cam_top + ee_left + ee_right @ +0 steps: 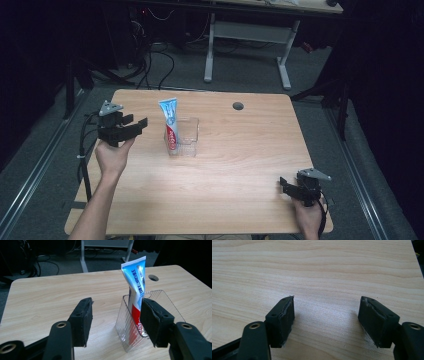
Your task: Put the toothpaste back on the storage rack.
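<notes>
Both grippers' fingers apart, empty; toothpaste tube [136,277], Chinese lettering, upright in clear holder [160,300].

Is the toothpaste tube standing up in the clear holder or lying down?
Standing: the toothpaste tube sits in the clear holder, leaning slightly, crimped end up.

toothpaste tube [136,287] foot behind right pad, print perhaps too small

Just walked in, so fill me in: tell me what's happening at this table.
A person holds a gripper in each hand at a wooden table. A toothpaste tube stands upright in a clear plastic holder. The left gripper, jaws open and empty, sits just beside the holder. The right gripper rests open near the table's front corner.
</notes>
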{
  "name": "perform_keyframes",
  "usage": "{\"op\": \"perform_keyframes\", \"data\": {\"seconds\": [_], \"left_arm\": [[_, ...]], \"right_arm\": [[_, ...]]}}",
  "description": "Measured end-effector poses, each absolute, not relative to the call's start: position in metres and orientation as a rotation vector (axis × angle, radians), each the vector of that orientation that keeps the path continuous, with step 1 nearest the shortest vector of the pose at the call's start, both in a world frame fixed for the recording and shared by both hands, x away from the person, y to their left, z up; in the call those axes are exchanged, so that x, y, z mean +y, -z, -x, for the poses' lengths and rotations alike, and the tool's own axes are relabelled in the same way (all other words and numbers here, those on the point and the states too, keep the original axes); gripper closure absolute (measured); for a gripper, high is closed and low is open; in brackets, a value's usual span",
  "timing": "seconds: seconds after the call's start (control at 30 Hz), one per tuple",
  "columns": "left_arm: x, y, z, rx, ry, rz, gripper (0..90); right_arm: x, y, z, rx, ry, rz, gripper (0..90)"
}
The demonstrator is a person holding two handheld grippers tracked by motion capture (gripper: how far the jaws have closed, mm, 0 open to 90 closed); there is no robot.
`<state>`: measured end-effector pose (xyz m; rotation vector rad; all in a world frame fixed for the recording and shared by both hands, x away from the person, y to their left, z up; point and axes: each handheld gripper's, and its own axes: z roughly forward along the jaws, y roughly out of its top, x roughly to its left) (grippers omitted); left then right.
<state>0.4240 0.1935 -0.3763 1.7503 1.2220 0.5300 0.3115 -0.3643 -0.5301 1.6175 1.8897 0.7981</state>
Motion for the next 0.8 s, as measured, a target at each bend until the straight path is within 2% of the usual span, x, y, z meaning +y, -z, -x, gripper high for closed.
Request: {"op": "perform_keyframes", "data": {"seconds": [0.8], "left_arm": [[0.201, 0.38, -0.404, 1.186, -0.568, -1.759, 44.0]], "right_arm": [[-0.364, 0.53, -0.311, 1.889, -0.799, -1.618, 29.4]]}}
